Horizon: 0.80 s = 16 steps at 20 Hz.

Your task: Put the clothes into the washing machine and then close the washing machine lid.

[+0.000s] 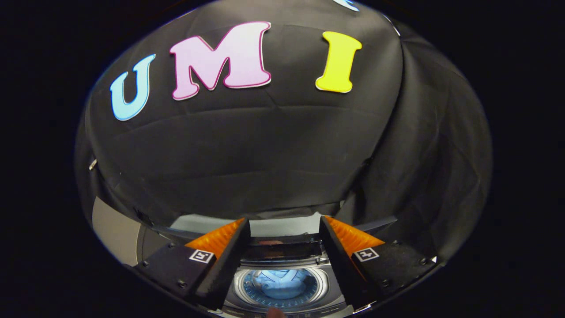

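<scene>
- Below and between the two fingers, the washing machine (282, 282) sits with its top facing up, seen from above.
- On the left, one finger (223, 260) of the gripper (284, 223) slants inward, its tip reaching up to the machine's far rim; a small square marker (201, 255) sits on its outer block.
- Beyond that finger, a pale strip of wall or panel (112, 229) shows beside the machine's left side.
- Between the fingers, the machine's round drum opening (281, 285) is lit with a bluish glow, and the lid (282, 248) stands raised at the back of the opening.
- Inside the drum lie the clothes (277, 280), a light blue crumpled bundle resting at the bottom, well apart from both fingers.
- At the near edge of the machine, just below the drum, a small pinkish shape (276, 312) shows; what it is cannot be told.
- The gripper's fingers are spread wide apart, with nothing held between them; the gap frames the drum opening.
- On the right, the other finger mirrors the first, with its own square marker (366, 254).
- Behind everything hangs the booth's black cloth wall (265, 154), creased and folded towards the right.
</scene>
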### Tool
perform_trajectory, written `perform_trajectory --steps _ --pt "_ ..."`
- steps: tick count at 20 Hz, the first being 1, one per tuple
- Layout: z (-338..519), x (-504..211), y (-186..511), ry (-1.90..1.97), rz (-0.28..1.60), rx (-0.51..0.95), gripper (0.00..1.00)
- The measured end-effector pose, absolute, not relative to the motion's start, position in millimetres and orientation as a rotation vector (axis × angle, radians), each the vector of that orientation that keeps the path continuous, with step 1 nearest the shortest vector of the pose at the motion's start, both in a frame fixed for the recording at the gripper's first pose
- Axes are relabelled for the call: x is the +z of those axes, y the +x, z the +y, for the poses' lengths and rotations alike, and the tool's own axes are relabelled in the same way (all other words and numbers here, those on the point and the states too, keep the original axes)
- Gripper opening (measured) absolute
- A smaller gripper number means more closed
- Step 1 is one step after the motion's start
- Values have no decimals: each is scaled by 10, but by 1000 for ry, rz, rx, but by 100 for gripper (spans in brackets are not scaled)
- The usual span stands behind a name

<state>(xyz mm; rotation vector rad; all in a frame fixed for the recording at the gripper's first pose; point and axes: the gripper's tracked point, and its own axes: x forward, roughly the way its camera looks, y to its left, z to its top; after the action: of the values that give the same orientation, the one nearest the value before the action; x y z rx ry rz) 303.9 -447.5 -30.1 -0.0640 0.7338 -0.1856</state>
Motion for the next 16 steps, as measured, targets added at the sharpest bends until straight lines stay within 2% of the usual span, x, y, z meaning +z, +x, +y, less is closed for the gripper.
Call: perform_trajectory --steps 16 --pt "-4479 -334 2997 -64 668 -215 99"
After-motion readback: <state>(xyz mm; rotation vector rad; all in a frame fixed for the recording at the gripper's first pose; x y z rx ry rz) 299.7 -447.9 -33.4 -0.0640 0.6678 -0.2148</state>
